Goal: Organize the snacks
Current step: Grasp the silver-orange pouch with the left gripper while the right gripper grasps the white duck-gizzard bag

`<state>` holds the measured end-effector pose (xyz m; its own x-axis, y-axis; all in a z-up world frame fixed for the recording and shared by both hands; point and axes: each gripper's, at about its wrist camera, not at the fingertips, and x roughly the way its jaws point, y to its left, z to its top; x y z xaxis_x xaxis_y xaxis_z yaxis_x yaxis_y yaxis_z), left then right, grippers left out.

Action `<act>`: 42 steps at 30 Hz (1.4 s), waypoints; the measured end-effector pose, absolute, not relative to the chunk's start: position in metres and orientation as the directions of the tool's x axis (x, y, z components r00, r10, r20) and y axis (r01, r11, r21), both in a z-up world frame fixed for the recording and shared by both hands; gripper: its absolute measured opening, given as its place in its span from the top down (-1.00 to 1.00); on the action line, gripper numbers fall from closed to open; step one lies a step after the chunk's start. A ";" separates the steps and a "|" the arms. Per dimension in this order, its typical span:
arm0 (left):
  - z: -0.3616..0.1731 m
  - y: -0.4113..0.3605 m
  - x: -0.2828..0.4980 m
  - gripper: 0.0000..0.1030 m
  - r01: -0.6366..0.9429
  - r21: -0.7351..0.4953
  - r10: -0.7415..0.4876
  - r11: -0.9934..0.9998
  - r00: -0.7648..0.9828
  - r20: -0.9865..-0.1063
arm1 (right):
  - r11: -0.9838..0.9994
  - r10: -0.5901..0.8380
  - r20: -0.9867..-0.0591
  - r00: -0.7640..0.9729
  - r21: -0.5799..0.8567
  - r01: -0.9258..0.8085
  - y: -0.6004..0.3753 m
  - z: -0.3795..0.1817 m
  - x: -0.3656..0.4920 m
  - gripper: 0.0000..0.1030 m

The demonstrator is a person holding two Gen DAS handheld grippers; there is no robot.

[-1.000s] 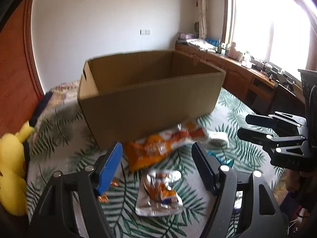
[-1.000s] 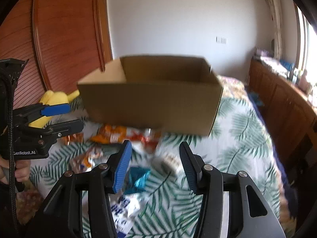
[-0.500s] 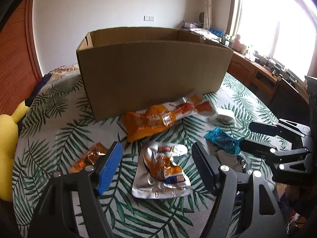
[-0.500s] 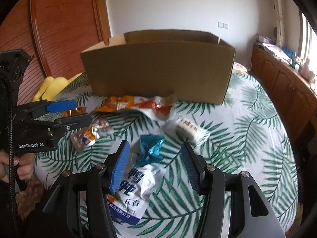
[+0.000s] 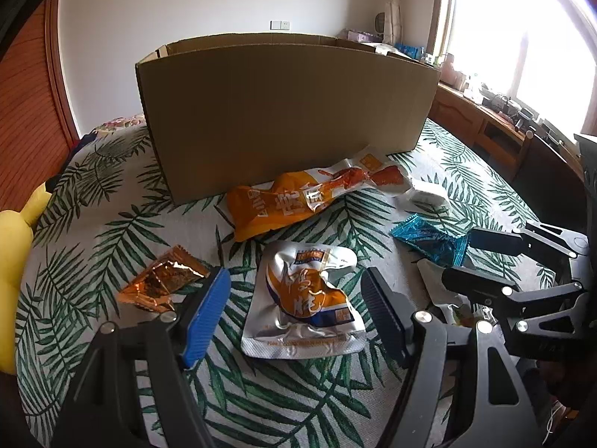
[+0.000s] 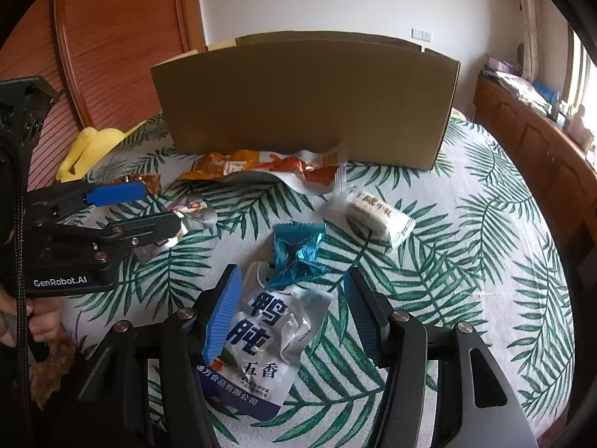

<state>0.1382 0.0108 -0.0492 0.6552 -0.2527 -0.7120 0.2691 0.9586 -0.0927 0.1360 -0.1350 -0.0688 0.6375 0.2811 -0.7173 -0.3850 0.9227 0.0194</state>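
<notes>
Snack packets are lying scattered on a leaf-patterned cloth (image 5: 112,224) in front of a large open brown cardboard box (image 5: 287,112), which is standing at twelve o'clock in both views. In the left wrist view a crinkled silver pouch with orange print (image 5: 304,300) is lying flat between the spread fingers of the left gripper (image 5: 294,310), which are not touching it. At ten o'clock from that pouch a small shiny orange foil packet (image 5: 162,280) is sitting just beside the blue pad of the left finger. A long orange and white packet (image 5: 309,196) is resting against the foot of the box, and a small white wrapped cake (image 5: 425,196) is lying just at its three o'clock end. A crumpled blue foil wrapper (image 5: 429,237) is lying at two o'clock from the silver pouch, near the right gripper's fingers.

In the right wrist view the right gripper (image 6: 293,310) is hovering with its fingers wide apart over a white and blue pouch with large blue characters (image 6: 263,343); the blue wrapper's lower edge is overlapping that pouch's top. A yellow plush toy (image 6: 91,147) is lying at ten o'clock by the red-brown wooden wall panels (image 6: 123,37).
</notes>
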 end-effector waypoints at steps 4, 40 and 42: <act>-0.053 0.012 0.138 -0.42 0.265 -0.095 -0.251 0.960 0.651 -0.716 | 0.924 0.277 -0.722 0.634 0.020 -0.381 -0.135 -0.071 0.136 -0.16; -0.058 -0.002 0.161 -0.41 0.286 -0.082 -0.237 0.955 0.562 -0.792 | 0.901 0.309 -0.690 0.654 -0.006 -0.433 -0.144 -0.085 0.113 -0.34; -0.058 -0.002 0.163 -0.38 0.285 -0.085 -0.236 0.955 0.553 -0.799 | 0.901 0.313 -0.686 0.657 -0.005 -0.435 -0.145 -0.085 0.113 -0.34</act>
